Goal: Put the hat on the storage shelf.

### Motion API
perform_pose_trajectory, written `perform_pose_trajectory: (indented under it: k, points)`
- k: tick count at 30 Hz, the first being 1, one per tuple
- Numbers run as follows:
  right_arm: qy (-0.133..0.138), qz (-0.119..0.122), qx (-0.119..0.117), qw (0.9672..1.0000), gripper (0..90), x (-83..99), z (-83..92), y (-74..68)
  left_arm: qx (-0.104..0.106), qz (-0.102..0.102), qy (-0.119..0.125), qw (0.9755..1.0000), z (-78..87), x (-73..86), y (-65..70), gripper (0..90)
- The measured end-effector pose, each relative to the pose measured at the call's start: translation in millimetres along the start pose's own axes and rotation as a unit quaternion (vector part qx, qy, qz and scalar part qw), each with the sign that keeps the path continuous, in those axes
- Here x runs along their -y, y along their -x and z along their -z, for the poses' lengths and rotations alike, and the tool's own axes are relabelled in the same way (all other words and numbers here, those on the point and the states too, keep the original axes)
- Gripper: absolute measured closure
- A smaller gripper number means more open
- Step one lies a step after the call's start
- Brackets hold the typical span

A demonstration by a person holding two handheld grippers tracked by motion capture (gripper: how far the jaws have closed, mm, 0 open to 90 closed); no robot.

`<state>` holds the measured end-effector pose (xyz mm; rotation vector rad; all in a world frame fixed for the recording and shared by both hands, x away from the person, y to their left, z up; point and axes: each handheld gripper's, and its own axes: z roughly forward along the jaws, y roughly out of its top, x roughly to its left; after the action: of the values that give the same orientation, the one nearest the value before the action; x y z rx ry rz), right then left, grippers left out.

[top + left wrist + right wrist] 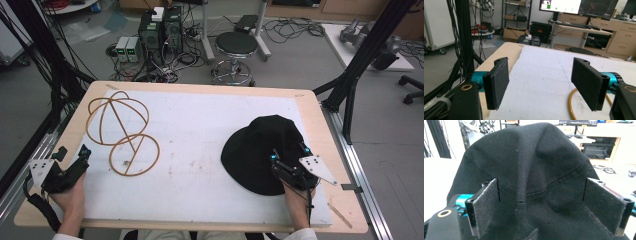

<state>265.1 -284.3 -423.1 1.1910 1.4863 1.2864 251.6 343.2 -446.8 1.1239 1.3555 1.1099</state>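
Item: black bucket hat [260,150]. Soft twill, brim spread flat, crown slumped and creased down its middle. Lies on the white foam board [200,135], toward that board's right side, near edge of the brim close to the person.

Item: right gripper [291,159]. Rests over the near brim of the hat. In the right gripper view its jaws stand wide, one on each side of the crown's ridge fold, the pads [486,205] clear of the cloth; nothing is gripped.

Item: left gripper [75,159]. Held at the left edge of the foam board, well apart from the hat. Jaws wide and empty in the left gripper view.

Item: wire hat stand [122,131], tan hoops forming a globe above a ring base. Stands on the left half of the foam board, just beside the left gripper; a curve of its base shows at one jaw in the left gripper view.

Risks, as judged:
- Closing on the loose fold alone would likely pinch one layer, so the hat droops or slips free when lifted.
- A low bite could catch brim and crown together and drag the hat across the board.
- The light stand may tip or slide if the hat lands off-centre, unless the left gripper steadies it.
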Motion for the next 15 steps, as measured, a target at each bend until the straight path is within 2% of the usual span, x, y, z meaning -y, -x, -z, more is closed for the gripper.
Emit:
perform_pose_trajectory:
  k: [15]
  points:
    - [-0.014, -0.011, 0.004, 0.9998, 13.4, 1.7, -6.3, 0.9, 0.000, -0.001, 0.000, 1.0000, 0.2, 0.0, -0.2, 30.8]
